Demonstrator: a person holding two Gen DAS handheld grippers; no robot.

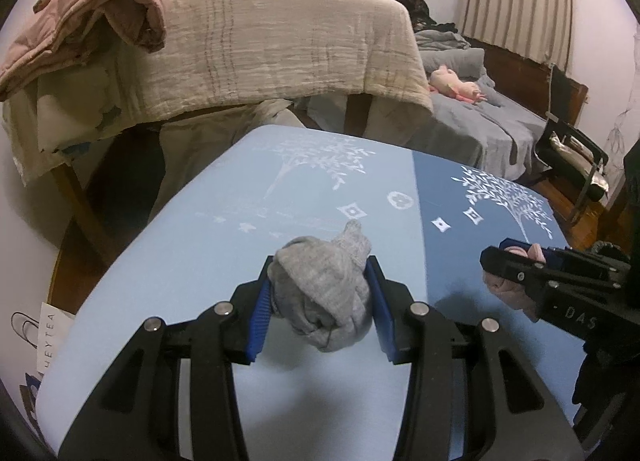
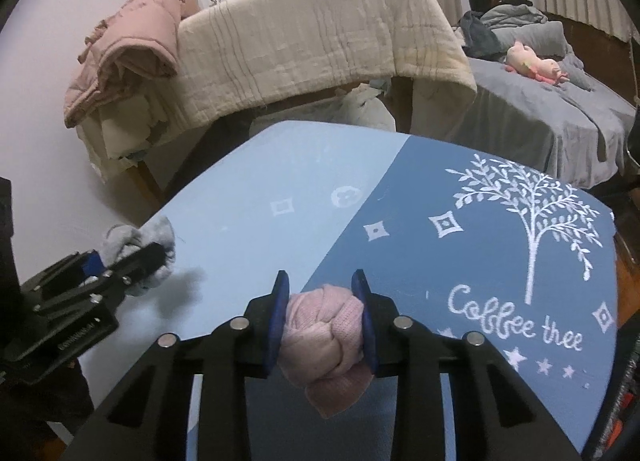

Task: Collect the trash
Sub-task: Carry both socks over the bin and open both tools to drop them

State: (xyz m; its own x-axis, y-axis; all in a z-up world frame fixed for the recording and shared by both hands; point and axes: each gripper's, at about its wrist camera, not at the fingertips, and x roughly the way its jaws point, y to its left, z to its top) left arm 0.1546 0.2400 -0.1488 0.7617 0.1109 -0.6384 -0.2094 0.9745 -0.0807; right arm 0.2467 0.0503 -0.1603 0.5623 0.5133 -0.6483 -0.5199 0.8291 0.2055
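A balled grey sock (image 1: 324, 289) is pinched between the blue pads of my left gripper (image 1: 321, 261), which is shut on it just above the light blue half of the table (image 1: 192, 245). My right gripper (image 2: 320, 277) is shut on a balled pink sock (image 2: 324, 333), held above the seam between the light and dark blue halves of the table (image 2: 400, 201). In the left wrist view, the right gripper (image 1: 504, 257) shows at the right with the pink sock (image 1: 504, 293) bulging below it. The right wrist view has the left gripper (image 2: 148, 257) and grey sock (image 2: 160, 231) at the left.
Behind the table stands a chair draped with a beige blanket (image 1: 280, 45) and a pink jacket (image 1: 92, 21). A grey-sheeted bed (image 1: 480, 121) with a pink plush toy (image 1: 456, 85) lies at the back right. A white paper bag (image 1: 50, 337) sits by the table's left edge.
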